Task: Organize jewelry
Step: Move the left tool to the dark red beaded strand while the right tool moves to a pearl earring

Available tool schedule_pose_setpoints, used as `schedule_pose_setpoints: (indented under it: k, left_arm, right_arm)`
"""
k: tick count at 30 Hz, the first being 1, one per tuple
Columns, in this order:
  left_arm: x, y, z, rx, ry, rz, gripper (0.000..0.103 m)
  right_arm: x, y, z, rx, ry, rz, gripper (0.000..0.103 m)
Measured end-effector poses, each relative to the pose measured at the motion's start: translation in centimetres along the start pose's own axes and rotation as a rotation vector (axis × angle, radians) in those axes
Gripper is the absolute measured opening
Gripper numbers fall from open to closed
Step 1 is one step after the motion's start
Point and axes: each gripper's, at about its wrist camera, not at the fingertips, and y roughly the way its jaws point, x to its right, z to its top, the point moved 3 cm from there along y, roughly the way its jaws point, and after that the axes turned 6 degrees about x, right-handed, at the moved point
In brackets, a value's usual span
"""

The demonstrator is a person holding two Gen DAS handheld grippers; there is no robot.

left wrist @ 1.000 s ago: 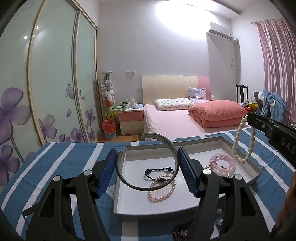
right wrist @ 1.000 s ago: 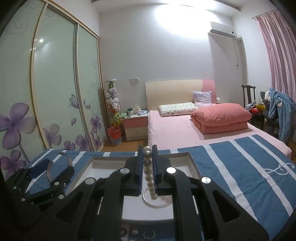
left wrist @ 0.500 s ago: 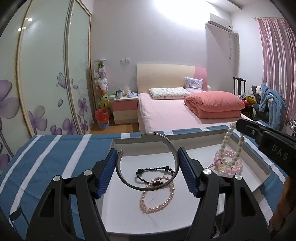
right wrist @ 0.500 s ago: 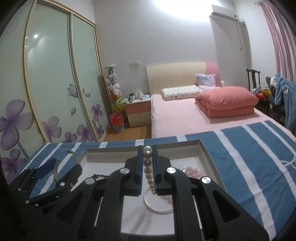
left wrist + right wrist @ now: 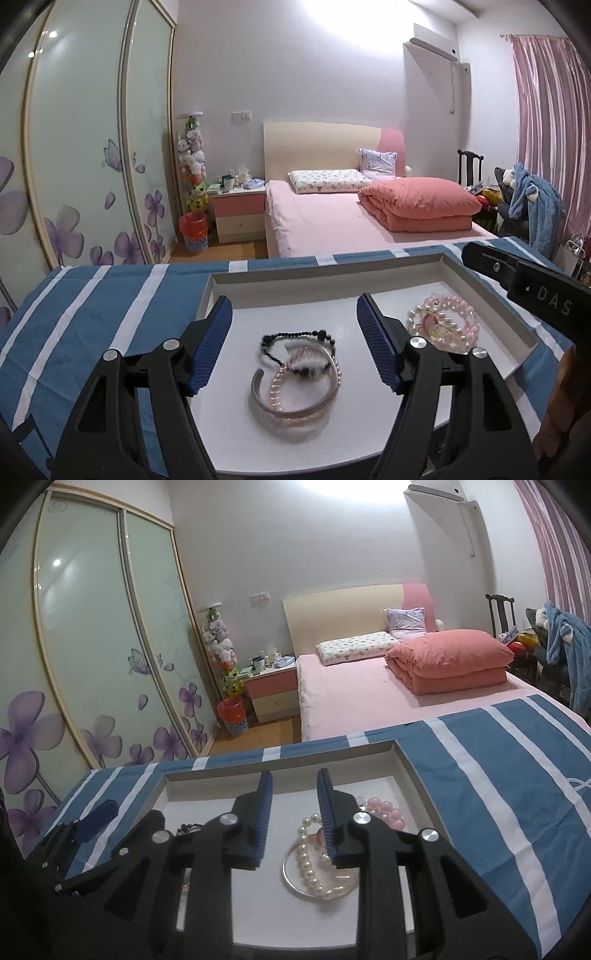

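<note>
A white tray (image 5: 280, 284) lies on the blue striped cloth. In the left wrist view my left gripper (image 5: 295, 314) is open and empty above a silver bangle (image 5: 291, 410), a small pearl bracelet (image 5: 275, 387) and a black bead bracelet (image 5: 295, 336) on the tray floor. At the tray's right lie a pink bead bracelet (image 5: 465, 314) and a white pearl strand (image 5: 443, 336). In the right wrist view my right gripper (image 5: 294, 794) is open just above the white pearl strand (image 5: 310, 864), a silver ring (image 5: 295, 882) and pink beads (image 5: 384, 810).
The tray (image 5: 284, 766) sits on a blue and white striped cloth (image 5: 498, 775) over a table. Behind it stand a pink bed (image 5: 351, 218), a nightstand (image 5: 240, 214) and sliding wardrobe doors (image 5: 74, 147). The right gripper's body (image 5: 524, 288) reaches over the tray's right edge.
The left gripper has let go of the silver bangle, which now lies in the tray. The right gripper has opened and the white pearl strand has dropped onto the tray. Both grippers came lower.
</note>
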Motion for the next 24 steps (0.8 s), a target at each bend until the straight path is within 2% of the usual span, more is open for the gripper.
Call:
schedule_pose_setpoints:
  k: [7, 14, 19, 24]
  left_arm:
    - [-1.4, -1.2, 0.4, 0.010, -0.020, 0.019, 0.070]
    - [-2.4, -3.2, -0.7, -0.024, -0.033, 0.025, 0.070]
    - [-3.0, -4.8, -2.3, -0.079, -0.045, 0.015, 0.070]
    - [-3.8, -6.2, -3.9, -0.136, -0.031, 0.011, 0.070]
  right_arm:
    - [0.4, -1.6, -0.1, -0.005, 0.002, -0.008, 0.026]
    - [0.1, -3.3, -1.3, -0.042, -0.012, 0.002, 0.026]
    - [0.0, -4.6, -3.2, -0.104, -0.046, 0.006, 0.026]
    - [0.4, -5.0, -5.7, -0.216, -0.070, 0.015, 0.026]
